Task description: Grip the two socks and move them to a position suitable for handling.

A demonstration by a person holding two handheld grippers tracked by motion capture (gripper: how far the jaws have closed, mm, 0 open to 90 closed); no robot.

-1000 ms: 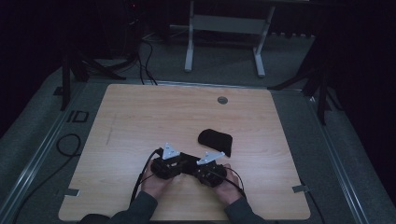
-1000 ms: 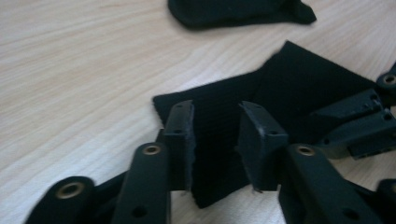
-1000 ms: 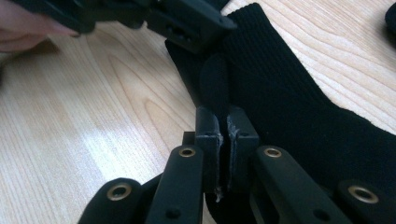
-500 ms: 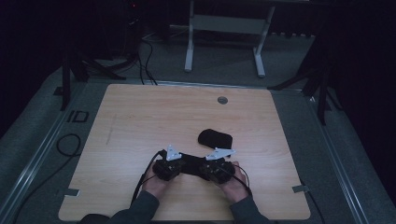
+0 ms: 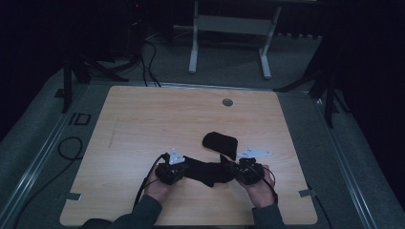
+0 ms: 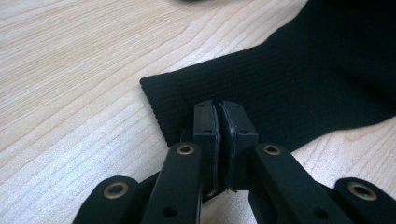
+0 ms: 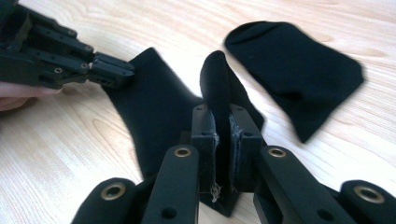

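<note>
A black sock (image 5: 206, 171) lies stretched flat on the wooden table (image 5: 143, 124) between my two grippers. In the left gripper view, my left gripper (image 6: 219, 110) is shut on the ribbed cuff edge of this sock (image 6: 303, 79). My right gripper (image 7: 222, 114) is shut on a raised fold at the sock's (image 7: 154, 112) other end. In the high view the left gripper (image 5: 185, 170) and right gripper (image 5: 228, 171) face each other near the front edge. A second black sock (image 5: 220, 143) rests loose just behind them, also seen in the right gripper view as a flat sock (image 7: 299, 65).
A round grommet (image 5: 228, 102) sits near the table's far edge. A cable loop (image 5: 69, 148) lies on the floor at the left. A grey stand frame (image 5: 229, 28) rises beyond the table. The left gripper (image 7: 112, 70) reaches into the right gripper view from the left.
The right hand has moved to the right, away from the left one, and the sock between the grippers has been drawn out longer. The loose sock has not moved.
</note>
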